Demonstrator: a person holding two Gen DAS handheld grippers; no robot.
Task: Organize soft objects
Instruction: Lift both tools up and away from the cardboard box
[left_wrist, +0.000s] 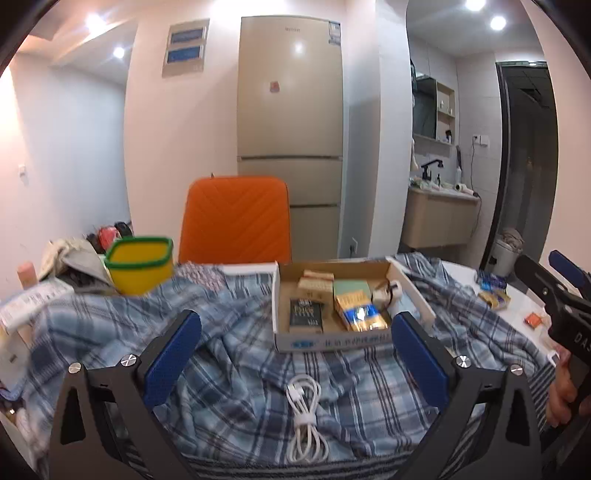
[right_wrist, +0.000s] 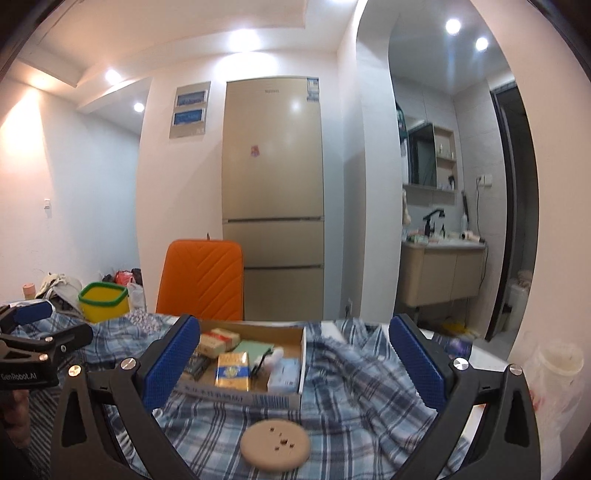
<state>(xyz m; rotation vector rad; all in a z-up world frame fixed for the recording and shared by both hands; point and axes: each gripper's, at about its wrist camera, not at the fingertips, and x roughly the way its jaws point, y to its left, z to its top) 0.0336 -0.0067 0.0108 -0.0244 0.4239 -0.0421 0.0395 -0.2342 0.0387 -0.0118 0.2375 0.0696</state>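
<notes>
A crumpled blue plaid cloth (left_wrist: 229, 369) covers the table; it also shows in the right wrist view (right_wrist: 351, 384). My left gripper (left_wrist: 295, 354) is open and empty, above the cloth, with a coiled white cable (left_wrist: 304, 424) lying between its fingers. My right gripper (right_wrist: 295, 362) is open and empty above the cloth, with a round tan disc (right_wrist: 275, 445) lying below it. An open cardboard box (left_wrist: 332, 341) of small packets sits on the cloth ahead of both grippers; it shows in the right wrist view too (right_wrist: 277, 398).
A yellow bin with a green rim (left_wrist: 142, 264) stands at the back left, next to a pile of clothes (left_wrist: 66, 258). An orange chair back (left_wrist: 234, 219) is behind the table. Small packets (left_wrist: 493, 295) lie on the bare white table at the right. A plastic bag (right_wrist: 554, 373) is at the far right.
</notes>
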